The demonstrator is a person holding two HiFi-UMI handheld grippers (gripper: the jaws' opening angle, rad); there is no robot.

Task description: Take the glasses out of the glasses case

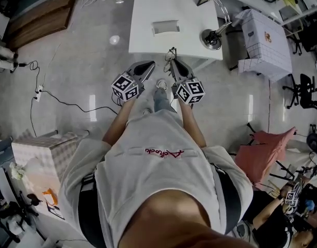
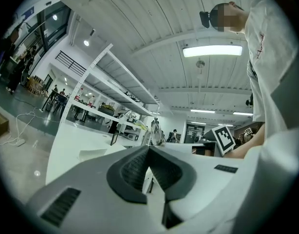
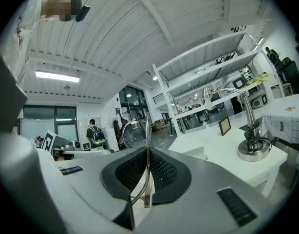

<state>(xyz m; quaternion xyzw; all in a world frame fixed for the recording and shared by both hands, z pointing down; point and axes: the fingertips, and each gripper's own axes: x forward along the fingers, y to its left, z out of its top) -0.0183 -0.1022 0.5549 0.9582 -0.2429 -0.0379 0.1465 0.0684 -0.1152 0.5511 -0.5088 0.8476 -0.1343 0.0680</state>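
Nearest to us is our own white shirt (image 1: 148,174). Past it our forearms reach forward and hold both tools level over the glossy floor (image 1: 76,56), their tips just short of the near edge of the white table (image 1: 148,9).

Our left gripper (image 1: 149,65) has its jaws together with nothing between them. Our right gripper (image 1: 173,62) is clamped on the glasses (image 3: 135,133). Its pads pinch one thin metal arm of the frame, and the round lenses stand out beyond the tips.

We see the glasses case (image 1: 165,27) on the table, about midway along it and towards the near edge, well apart from the glasses. We cannot tell from here how its lid stands. We judge the glasses to be out of the case already, with only a safe set-down left.

The hold is the weak spot. We have a narrow wire pinched at one place while the weight of the lenses hangs forward, so the frame could pivot or slide in the pads. A slip now would drop it on the hard floor rather than the table. Squeezing harder might bend the arm. Moving in carelessly could knock the lenses on the table's edge, or on the desk lamp (image 1: 212,37) at its near right corner.
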